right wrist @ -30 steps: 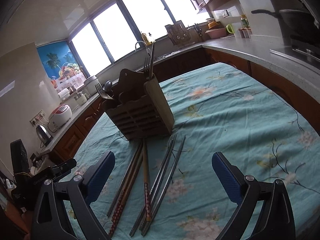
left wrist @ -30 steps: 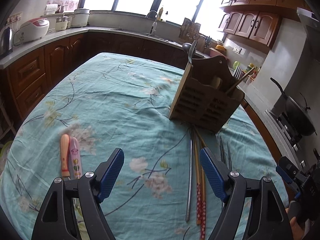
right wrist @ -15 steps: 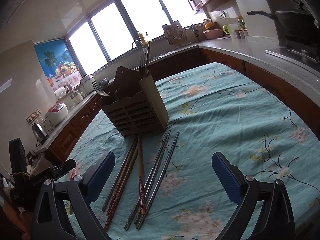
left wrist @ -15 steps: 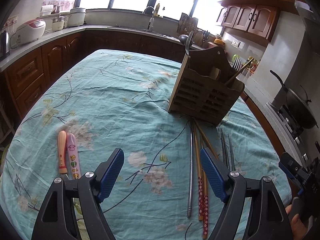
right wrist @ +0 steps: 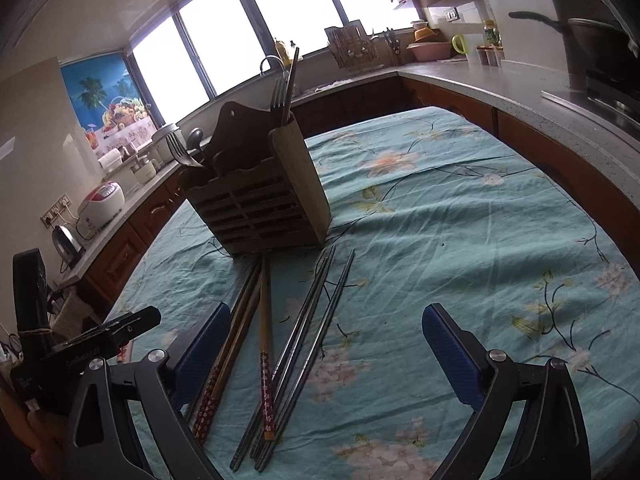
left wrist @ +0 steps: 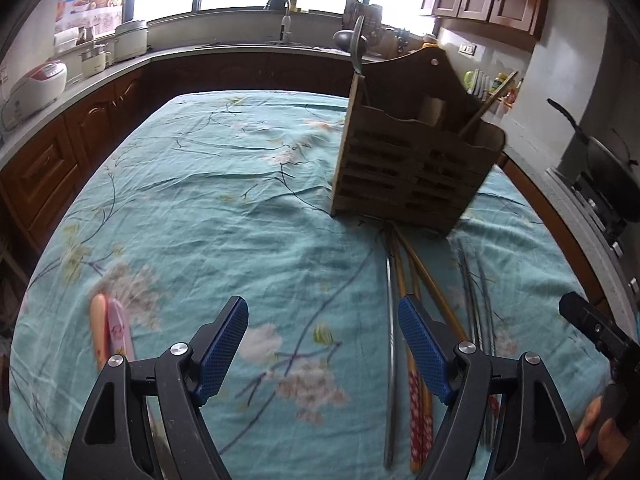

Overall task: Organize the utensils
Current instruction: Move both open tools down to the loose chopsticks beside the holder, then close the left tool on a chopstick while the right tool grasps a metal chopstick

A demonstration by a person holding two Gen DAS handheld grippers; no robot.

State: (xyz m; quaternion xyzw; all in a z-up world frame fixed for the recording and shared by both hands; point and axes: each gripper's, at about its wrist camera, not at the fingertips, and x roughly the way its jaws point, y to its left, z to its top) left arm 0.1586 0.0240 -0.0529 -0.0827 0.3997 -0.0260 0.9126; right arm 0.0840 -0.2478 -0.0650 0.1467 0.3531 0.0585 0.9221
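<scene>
Both tools are held with their blue pads wide apart and nothing between them: the left tool point(left wrist: 323, 350) is poised above the cloth-covered worktop point(left wrist: 208, 200), and the right tool point(right wrist: 326, 354) is poised over the loose chopsticks, apparently so that either can be lowered around a piece without first being opened. A wooden utensil holder point(left wrist: 412, 172) is stood upright near the middle of the worktop, where it can be reached from both sides; a spoon point(left wrist: 352, 46) and forks point(right wrist: 280, 94) are already stood in its compartments. Just in front of the holder, the wooden chopsticks point(right wrist: 240, 332), some with red patterned ends, are laid in a rough bundle, and the metal chopsticks point(right wrist: 308, 320) are laid beside them, all with one end pointing at the holder's base. Well apart from the holder, to the left tool's side, two small utensils with an orange handle point(left wrist: 98, 326) and a pink handle point(left wrist: 118, 326) are lain side by side. Sorting appears unfinished, since these pieces are not yet stood in the holder.
</scene>
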